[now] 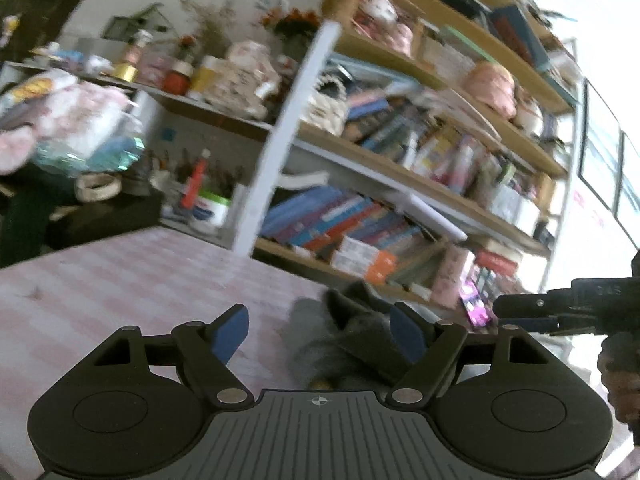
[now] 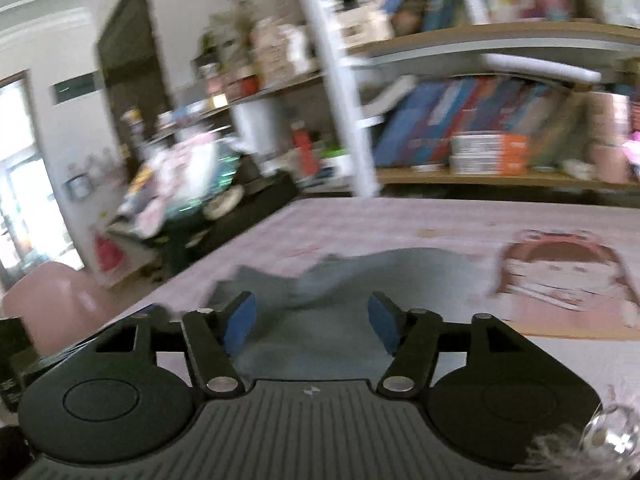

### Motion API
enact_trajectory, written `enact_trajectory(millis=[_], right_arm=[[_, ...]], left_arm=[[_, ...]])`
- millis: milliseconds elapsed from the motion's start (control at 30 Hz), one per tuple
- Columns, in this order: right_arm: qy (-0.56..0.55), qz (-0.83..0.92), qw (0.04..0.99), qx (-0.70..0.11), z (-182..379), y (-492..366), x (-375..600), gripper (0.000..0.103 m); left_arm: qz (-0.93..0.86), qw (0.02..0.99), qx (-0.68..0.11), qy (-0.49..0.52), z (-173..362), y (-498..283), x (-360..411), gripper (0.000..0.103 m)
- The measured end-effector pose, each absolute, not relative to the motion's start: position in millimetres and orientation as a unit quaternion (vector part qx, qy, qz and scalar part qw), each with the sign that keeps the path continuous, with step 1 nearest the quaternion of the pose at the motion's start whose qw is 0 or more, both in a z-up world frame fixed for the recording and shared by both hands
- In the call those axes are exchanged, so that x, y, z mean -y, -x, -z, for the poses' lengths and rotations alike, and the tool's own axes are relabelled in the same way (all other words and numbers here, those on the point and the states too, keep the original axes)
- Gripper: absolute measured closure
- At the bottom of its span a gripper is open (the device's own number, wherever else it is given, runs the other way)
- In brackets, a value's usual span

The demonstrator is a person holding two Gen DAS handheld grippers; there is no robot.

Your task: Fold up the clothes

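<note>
A grey garment (image 2: 360, 276) lies partly spread and rumpled on the pink checked tablecloth (image 2: 400, 220). My right gripper (image 2: 312, 322) hovers low over its near edge, open, the blue pads wide apart with only cloth below them. In the left wrist view the same grey garment (image 1: 344, 344) is bunched up, with a darker fold on top. My left gripper (image 1: 320, 334) is open around that bunch. The cloth lies close to the right-hand pad (image 1: 408, 336), and the pads do not press on it. The black body of the right tool (image 1: 580, 304), held by a hand, shows at the right edge.
A crowded bookshelf (image 1: 400, 208) runs along the table's far side, with a white post (image 1: 280, 132) in it. Left of the table are a dark cabinet (image 2: 224, 224) piled with clutter and a pink chair (image 2: 60, 296). A cartoon print (image 2: 560, 276) is on the tablecloth to the right.
</note>
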State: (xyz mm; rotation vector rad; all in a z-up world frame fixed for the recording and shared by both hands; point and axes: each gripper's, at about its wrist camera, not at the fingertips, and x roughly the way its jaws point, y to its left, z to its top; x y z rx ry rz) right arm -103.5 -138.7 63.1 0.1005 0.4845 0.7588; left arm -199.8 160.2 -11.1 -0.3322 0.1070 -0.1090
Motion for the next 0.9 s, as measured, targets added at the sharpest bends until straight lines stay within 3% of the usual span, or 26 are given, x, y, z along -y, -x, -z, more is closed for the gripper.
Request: enact_trajectory(millis=[233, 267, 300, 400, 500, 600, 700, 733, 833, 867, 900], right_arm=[[-0.073, -0.302, 0.907, -0.283, -33, 91, 172, 0.027], [-0.075, -0.303, 0.905, -0.289, -29, 91, 172, 0.025], [-0.076, -0.304, 0.903, -0.294, -25, 90, 172, 0.024], [-0.077, -0.306, 0.898, -0.307, -16, 90, 171, 0.024], [-0.081, -0.308, 0.896, -0.309, -14, 89, 171, 0.023], [-0.084, -0.309, 0.896, -0.309, -14, 89, 170, 0.022], [-0.085, -0.31, 0.896, -0.307, -15, 89, 170, 0.022], [-0.086, -0.311, 0.895, -0.308, -14, 89, 169, 0.022], [-0.085, -0.312, 0.893, -0.313, -13, 88, 166, 0.022], [-0.084, -0.312, 0.893, -0.314, -13, 87, 166, 0.022], [-0.084, -0.312, 0.892, -0.315, -14, 87, 165, 0.022]], left_arm=[[0.085, 0.98, -0.09, 0.155, 5, 169, -140, 0.027], [0.083, 0.978, -0.102, 0.163, 5, 162, -141, 0.037], [0.087, 0.975, -0.117, 0.169, 6, 155, -142, 0.054], [0.111, 0.974, -0.131, 0.148, 3, 141, -139, 0.081], [0.124, 0.981, -0.079, 0.131, -14, 152, -139, 0.087], [0.108, 0.977, -0.051, 0.175, -23, 154, -157, 0.087], [0.062, 0.97, -0.129, 0.197, 3, 131, -174, 0.085], [0.054, 0.963, -0.161, 0.208, 17, 124, -177, 0.081], [0.053, 0.956, -0.148, 0.247, 30, 131, -187, 0.066], [0.051, 0.956, -0.141, 0.253, 28, 133, -190, 0.05], [0.048, 0.955, -0.133, 0.259, 26, 136, -194, 0.044]])
